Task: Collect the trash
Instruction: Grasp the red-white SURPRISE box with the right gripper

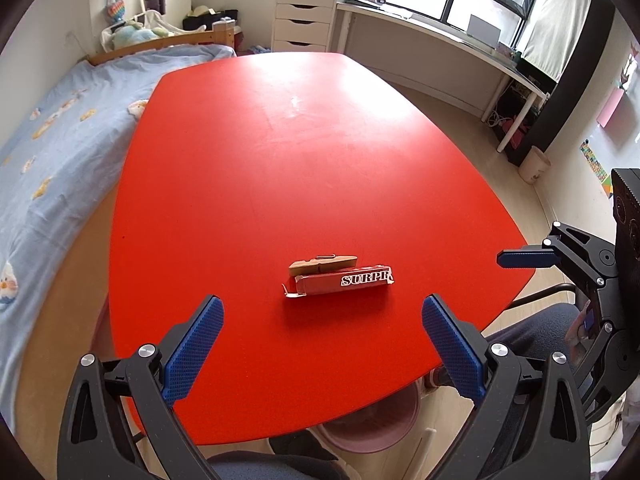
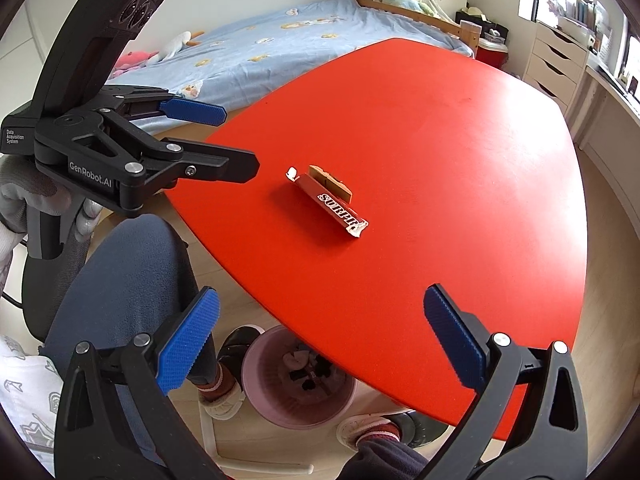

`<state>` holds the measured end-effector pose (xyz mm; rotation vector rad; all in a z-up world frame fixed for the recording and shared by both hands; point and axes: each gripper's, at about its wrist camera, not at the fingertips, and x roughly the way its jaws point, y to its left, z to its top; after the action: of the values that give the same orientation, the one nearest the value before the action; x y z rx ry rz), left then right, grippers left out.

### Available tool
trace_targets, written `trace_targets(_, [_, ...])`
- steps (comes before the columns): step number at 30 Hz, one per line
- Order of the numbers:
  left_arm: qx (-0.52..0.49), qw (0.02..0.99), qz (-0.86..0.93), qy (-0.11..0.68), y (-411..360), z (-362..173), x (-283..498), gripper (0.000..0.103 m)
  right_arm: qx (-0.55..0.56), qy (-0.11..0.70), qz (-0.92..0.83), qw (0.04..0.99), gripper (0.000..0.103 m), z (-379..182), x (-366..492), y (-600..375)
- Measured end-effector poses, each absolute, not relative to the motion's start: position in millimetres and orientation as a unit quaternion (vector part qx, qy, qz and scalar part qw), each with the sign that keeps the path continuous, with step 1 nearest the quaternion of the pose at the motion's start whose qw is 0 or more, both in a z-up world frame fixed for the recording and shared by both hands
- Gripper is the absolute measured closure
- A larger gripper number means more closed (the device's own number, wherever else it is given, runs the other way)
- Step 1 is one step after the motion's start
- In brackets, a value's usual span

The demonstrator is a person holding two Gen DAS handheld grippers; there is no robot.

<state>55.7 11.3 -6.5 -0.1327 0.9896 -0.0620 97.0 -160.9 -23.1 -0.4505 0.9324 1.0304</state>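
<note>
A red snack wrapper (image 1: 340, 283) lettered "SURPR" lies on the red table (image 1: 280, 160), with a wooden clothespin (image 1: 322, 265) touching its far side. Both also show in the right wrist view: the wrapper (image 2: 332, 205) and the clothespin (image 2: 330, 184). My left gripper (image 1: 322, 343) is open and empty, above the table's near edge, just short of the wrapper. My right gripper (image 2: 321, 340) is open and empty, above the table's near edge, to the right of the wrapper. A pink trash bin (image 2: 298, 380) with some scraps inside stands on the floor under the table edge.
A bed with a blue cover (image 1: 52, 140) runs along the table's left side. A white drawer unit (image 1: 304, 18) and a long desk (image 1: 440, 36) stand at the back. The person's legs and shoes (image 2: 224, 396) are beside the bin.
</note>
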Motion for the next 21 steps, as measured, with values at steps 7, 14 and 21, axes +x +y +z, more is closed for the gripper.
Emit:
trace_targets(7, [-0.071, 0.867, -0.021, 0.493, 17, -24, 80, 0.008, -0.208, 0.428, 0.488, 0.732, 0.003, -36, 120, -146])
trace_targets(14, [-0.084, 0.857, -0.015, 0.507, 26, -39, 96, 0.008, -0.217, 0.43, 0.504, 0.717, 0.003, -51, 134, -132])
trace_targets(21, [-0.092, 0.851, -0.011, 0.516, 33, -50, 105, 0.008, -0.221, 0.431, 0.516, 0.707, 0.016, -65, 147, -115])
